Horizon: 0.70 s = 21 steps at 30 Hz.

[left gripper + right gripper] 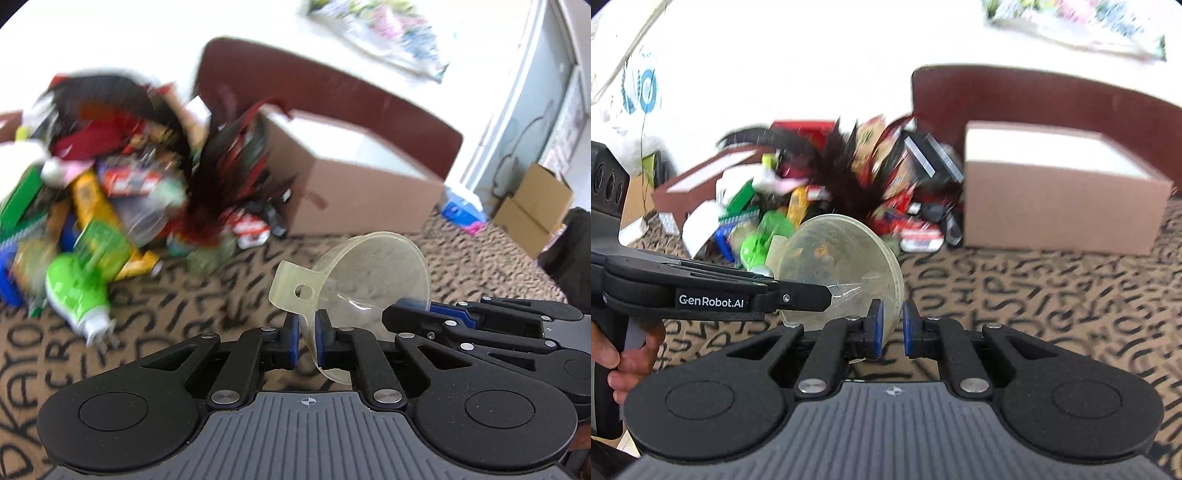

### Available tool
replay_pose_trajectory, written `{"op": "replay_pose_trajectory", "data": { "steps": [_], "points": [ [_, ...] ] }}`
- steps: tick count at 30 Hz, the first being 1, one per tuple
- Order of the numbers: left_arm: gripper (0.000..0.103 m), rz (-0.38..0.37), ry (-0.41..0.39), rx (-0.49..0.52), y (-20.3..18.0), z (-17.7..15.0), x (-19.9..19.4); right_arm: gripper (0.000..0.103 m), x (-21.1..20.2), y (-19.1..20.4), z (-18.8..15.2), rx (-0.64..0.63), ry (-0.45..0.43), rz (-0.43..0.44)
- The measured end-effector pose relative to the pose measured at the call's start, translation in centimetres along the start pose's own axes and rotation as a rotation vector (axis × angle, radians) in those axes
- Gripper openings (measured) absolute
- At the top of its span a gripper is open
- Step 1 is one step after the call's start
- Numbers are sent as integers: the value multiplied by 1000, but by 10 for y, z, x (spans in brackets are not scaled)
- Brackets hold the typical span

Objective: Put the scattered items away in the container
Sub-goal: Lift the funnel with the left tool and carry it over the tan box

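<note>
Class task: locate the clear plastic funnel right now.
The funnel is off the carpet, pinched by the left gripper, with the right gripper alongside, before the cardboard box.

Bright daylight is flooding both views, and the white wall (110, 37) beyond the left gripper (306, 341) is blowing out to pure glare. Ahead of that claw to its left, the pile of items (103, 184) is smearing with motion blur, while the claw itself is staying sharp. In the right wrist view, the cardboard box (1060, 199) ahead of the right gripper (891, 328) is looking soft. Fisheye distortion is bending the patterned carpet (1052, 295) and darkening the corners.
</note>
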<state>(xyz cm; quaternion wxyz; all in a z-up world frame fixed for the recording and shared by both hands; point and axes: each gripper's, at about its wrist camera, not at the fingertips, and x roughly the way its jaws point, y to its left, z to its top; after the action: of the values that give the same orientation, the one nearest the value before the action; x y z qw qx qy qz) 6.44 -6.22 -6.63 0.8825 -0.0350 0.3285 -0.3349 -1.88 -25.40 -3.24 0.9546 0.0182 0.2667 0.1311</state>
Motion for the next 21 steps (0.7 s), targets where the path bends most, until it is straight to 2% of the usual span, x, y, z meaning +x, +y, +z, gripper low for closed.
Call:
{"op": "replay_pose_trajectory", "data": {
  "steps": [11,17,21],
  "points": [
    [16,-53,-138,85,-47,76,14,13,-24,-40,60,-58,-166,-78],
    [16,-100,-175,63,-61,136,48,13,-15,-69,114,-141,-232,-152],
    [16,-78,-167,87,-65,173,87,13,6,-100,152,-136,-208,-157]
  ]
}}
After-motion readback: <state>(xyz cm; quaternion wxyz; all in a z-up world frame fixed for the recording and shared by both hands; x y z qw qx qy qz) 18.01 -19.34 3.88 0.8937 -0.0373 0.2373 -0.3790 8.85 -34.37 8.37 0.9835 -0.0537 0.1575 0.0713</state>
